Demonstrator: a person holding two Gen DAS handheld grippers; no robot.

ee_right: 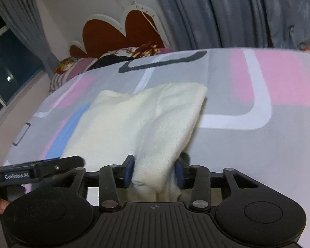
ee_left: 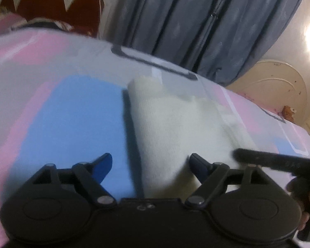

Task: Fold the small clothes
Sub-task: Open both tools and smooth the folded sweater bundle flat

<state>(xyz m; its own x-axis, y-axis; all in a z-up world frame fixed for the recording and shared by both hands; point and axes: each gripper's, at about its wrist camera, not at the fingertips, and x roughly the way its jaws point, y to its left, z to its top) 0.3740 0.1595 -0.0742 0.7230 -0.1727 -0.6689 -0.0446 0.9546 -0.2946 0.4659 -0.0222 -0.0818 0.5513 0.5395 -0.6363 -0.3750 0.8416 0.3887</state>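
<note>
A cream knitted garment (ee_left: 175,124) lies partly folded on the bed, with a thick folded edge on its left. My left gripper (ee_left: 149,165) is open and low over the garment's near edge, holding nothing. My right gripper (ee_right: 155,172) is shut on the garment (ee_right: 134,119), with a bunched fold of cloth pinched between the blue pads (ee_right: 128,171). The right gripper shows as a black bar in the left wrist view (ee_left: 274,161), at the garment's right side. The left gripper's black body shows in the right wrist view (ee_right: 39,167) at the left.
The bed sheet (ee_left: 72,124) is patterned grey, pink and blue. A red scalloped headboard (ee_right: 117,33) and pillows (ee_right: 88,64) stand at the bed's head. Blue-grey curtains (ee_left: 196,20) hang behind. A cream wardrobe (ee_left: 279,86) stands beyond the bed's far right.
</note>
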